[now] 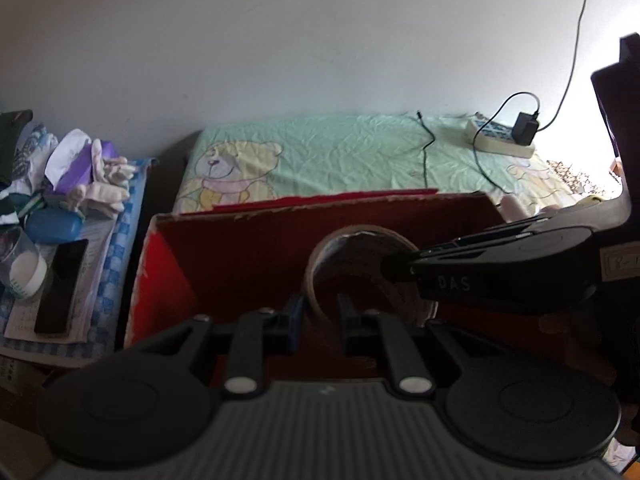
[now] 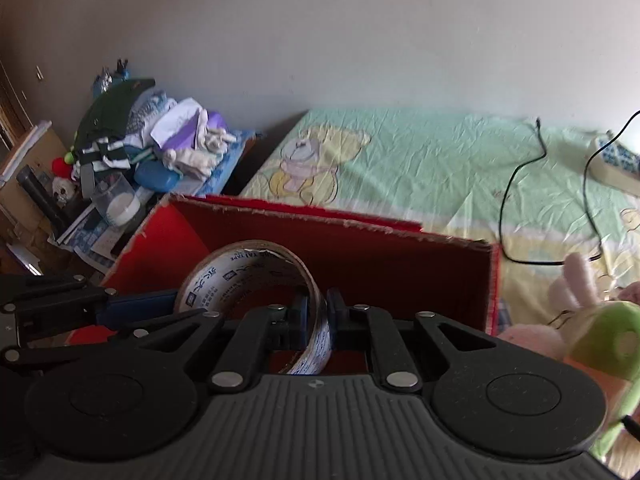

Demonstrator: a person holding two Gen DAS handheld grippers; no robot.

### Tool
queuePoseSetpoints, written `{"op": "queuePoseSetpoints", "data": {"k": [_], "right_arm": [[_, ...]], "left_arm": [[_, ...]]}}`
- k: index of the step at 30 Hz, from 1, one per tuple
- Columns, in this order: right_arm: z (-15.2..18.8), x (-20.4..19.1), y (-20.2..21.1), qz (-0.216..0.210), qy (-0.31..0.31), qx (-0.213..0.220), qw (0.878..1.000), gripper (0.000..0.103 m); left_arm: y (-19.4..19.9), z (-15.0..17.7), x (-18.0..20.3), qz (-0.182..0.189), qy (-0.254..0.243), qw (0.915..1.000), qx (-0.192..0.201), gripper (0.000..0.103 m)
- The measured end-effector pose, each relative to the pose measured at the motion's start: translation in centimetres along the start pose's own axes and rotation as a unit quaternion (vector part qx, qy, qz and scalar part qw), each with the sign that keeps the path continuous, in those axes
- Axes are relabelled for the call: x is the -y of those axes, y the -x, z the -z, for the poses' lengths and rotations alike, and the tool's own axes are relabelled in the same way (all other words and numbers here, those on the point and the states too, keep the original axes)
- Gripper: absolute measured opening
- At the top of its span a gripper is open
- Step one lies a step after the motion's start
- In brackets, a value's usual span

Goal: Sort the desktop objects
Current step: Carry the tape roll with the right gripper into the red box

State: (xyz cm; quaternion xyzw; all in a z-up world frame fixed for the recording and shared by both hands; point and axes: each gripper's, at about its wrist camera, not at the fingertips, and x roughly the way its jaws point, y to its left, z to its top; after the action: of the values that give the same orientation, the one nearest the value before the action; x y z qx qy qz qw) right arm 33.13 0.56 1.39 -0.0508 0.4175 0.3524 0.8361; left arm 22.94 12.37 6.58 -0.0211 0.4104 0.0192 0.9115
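A roll of clear packing tape hangs over the open red cardboard box. My left gripper is closed on the roll's lower left rim, one finger inside the ring and one outside. My right gripper is closed on the roll's right band in the same way. In the left wrist view the right gripper comes in from the right. In the right wrist view the left gripper comes in from the left.
A bed with a green bear-print sheet lies behind the box, with a power strip and charger and black cables on it. A cluttered side table stands left. Plush toys lie right of the box.
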Motion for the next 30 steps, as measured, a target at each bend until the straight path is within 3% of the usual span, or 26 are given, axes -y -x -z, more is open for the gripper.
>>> {"op": "queuePoseSetpoints", "data": {"k": [5, 8, 12, 19, 23, 25, 30], "right_arm": [[-1.5, -0.9, -5.6, -0.010, -0.009, -0.079, 0.997, 0.010], [-1.9, -1.3, -7.6, -0.015, -0.001, -0.112, 0.994, 0.011], [-2.0, -1.5, -9.1, -0.019, 0.002, -0.126, 0.992, 0.010], [-2.4, -1.1, -10.6, -0.016, -0.030, -0.122, 0.992, 0.012], [-2.6, -0.3, -10.7, -0.075, -0.073, -0.129, 0.986, 0.015], [-2.7, 0.1, -10.9, -0.097, -0.091, -0.143, 0.981, 0.022], [-2.9, 0.1, -10.4, -0.111, -0.097, -0.139, 0.979, 0.025]], "left_arm": [[-4.2, -0.1, -2.2, -0.028, 0.003, 0.9984, -0.050, 0.012], [-5.2, -0.1, -3.1, -0.025, 0.014, 0.9972, -0.069, 0.012], [-4.5, -0.2, -3.0, -0.047, -0.008, 0.9982, -0.037, 0.025], [-3.6, 0.2, -3.0, -0.039, 0.012, 0.9992, -0.004, 0.034], [-3.5, 0.3, -3.0, -0.055, 0.017, 0.9983, 0.006, 0.032], [-3.4, 0.4, -2.9, -0.064, 0.015, 0.9977, 0.015, 0.034], [-3.2, 0.6, -2.8, -0.081, 0.018, 0.9960, 0.031, 0.037]]}}
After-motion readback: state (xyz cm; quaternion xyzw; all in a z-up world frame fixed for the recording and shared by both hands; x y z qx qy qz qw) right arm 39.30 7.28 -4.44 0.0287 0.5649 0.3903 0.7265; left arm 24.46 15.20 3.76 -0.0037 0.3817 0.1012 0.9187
